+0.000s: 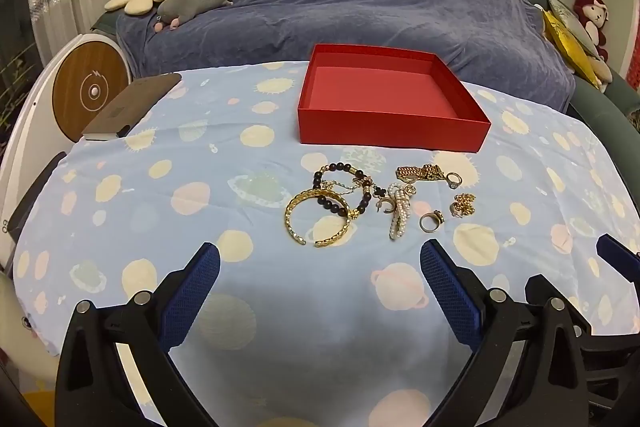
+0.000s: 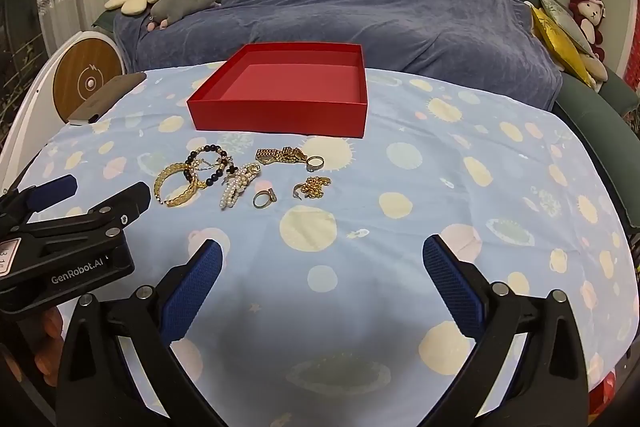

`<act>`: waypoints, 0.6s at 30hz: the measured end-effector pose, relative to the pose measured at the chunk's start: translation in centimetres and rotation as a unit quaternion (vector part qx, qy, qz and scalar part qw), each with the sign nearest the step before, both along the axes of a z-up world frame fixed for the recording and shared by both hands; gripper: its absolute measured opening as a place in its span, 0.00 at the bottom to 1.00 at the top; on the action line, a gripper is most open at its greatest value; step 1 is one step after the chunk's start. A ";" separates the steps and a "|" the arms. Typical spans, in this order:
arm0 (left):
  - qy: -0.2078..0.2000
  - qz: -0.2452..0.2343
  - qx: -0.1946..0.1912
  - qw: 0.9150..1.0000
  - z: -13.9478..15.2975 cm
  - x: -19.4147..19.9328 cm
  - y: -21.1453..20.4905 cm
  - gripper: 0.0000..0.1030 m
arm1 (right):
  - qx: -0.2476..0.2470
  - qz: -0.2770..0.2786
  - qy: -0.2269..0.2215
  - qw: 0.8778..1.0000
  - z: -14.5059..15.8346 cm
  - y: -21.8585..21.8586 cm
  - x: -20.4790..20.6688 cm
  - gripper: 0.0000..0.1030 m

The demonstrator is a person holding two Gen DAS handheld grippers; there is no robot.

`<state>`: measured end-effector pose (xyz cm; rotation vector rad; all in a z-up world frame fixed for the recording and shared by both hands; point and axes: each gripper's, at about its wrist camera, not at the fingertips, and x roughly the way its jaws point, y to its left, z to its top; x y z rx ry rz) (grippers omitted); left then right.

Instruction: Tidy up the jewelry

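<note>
Nothing had been sorted yet: the red box (image 1: 394, 99) sat bare toward the far edge of the worktop (image 1: 120, 195), and the jewelry lay in a loose cluster just in front of it. From the left lay a gold bangle (image 1: 316, 217) overlapping a dark bead bracelet (image 1: 344, 189), a pearl piece (image 1: 400, 217), a ring (image 1: 431, 221) and a gold chain (image 1: 420, 173). The left tongs (image 1: 320, 291) and right tongs (image 2: 322, 287) both hung fully spread and held nothing (well short of the cluster). The next move probably called for reaching forward and pinching one piece free of its neighbours.

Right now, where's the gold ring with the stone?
In both wrist views the gold ring lies on the tablecloth at the near edge of the jewelry cluster, right of the pearl piece, in front of the red box.
</note>
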<state>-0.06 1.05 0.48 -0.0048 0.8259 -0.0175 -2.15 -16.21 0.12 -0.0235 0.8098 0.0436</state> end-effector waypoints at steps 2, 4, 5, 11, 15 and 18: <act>-0.001 0.001 0.000 1.000 0.0 0.0 0.3 0.95 | 0.002 -0.002 -0.001 1.000 0.2 0.0 -0.2 0.95; -0.004 0.000 0.006 1.000 0.4 -0.2 -0.5 0.95 | 0.005 -0.002 -0.002 1.000 0.4 0.0 -0.4 0.95; -0.005 0.000 0.007 1.000 0.4 -0.2 -0.6 0.95 | 0.005 -0.002 -0.003 1.000 0.5 0.0 -0.5 0.95; -0.004 -0.002 0.010 1.000 0.5 -0.3 -0.8 0.95 | 0.008 -0.003 -0.002 1.000 0.4 -0.1 -0.5 0.95; -0.007 -0.001 0.010 1.000 0.5 -0.2 -0.9 0.95 | 0.009 -0.004 -0.003 1.000 0.6 -0.1 -0.5 0.95; -0.008 -0.001 0.011 1.000 0.6 -0.2 -0.9 0.95 | 0.009 -0.006 -0.004 1.000 0.6 -0.2 -0.6 0.95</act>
